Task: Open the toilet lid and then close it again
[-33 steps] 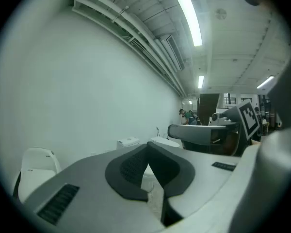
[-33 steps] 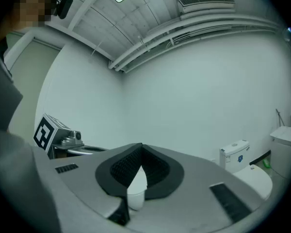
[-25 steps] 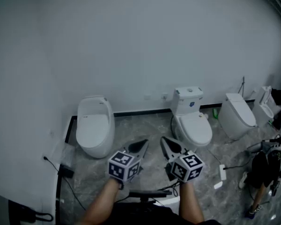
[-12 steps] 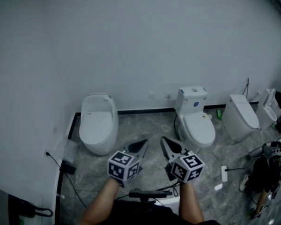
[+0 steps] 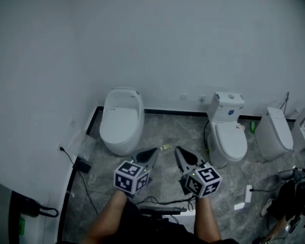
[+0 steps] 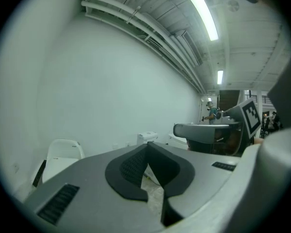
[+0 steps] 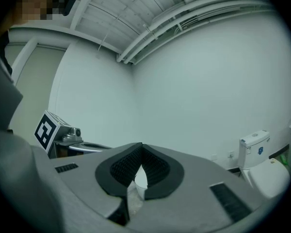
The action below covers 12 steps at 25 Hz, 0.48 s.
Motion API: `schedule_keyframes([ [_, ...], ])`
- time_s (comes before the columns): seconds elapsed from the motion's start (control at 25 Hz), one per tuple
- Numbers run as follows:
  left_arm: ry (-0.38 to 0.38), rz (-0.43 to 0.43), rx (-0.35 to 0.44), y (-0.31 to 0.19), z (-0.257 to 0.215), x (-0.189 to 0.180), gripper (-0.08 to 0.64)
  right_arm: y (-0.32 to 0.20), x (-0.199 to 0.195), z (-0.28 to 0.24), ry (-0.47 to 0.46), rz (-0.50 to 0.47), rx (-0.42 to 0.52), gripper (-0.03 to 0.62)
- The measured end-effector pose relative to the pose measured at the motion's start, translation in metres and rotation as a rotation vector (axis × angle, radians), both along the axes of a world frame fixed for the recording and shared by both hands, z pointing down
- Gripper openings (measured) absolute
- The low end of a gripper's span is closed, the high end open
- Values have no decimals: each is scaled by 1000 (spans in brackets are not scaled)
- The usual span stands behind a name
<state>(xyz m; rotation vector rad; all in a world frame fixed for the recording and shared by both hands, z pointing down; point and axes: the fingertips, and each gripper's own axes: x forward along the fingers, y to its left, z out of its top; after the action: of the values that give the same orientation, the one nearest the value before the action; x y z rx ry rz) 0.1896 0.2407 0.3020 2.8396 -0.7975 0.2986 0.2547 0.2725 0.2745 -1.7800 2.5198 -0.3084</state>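
- The left grey plastic tongs (image 5: 151,152) sit low in the head view, pointing forward and slightly toward the middle. Their dark ribbed pads (image 6: 134,166) meet tip to tip with nothing between them.
- The right grey plastic tongs (image 5: 178,150) lie just beside them, roughly level, with the jaws likewise together and empty.
- A white cube with black square markers (image 5: 130,177) rides at the rear of each.
- Two bare forearms (image 5: 108,216) reach up from the bottom edge, one behind each tool.
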Motion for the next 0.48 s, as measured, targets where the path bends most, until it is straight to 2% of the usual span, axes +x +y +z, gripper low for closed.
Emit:
schedule_keyframes([
  [0.48,5,-117,-40,-84,12,-81,6,-89,-75,12,44,-103,-40,11],
])
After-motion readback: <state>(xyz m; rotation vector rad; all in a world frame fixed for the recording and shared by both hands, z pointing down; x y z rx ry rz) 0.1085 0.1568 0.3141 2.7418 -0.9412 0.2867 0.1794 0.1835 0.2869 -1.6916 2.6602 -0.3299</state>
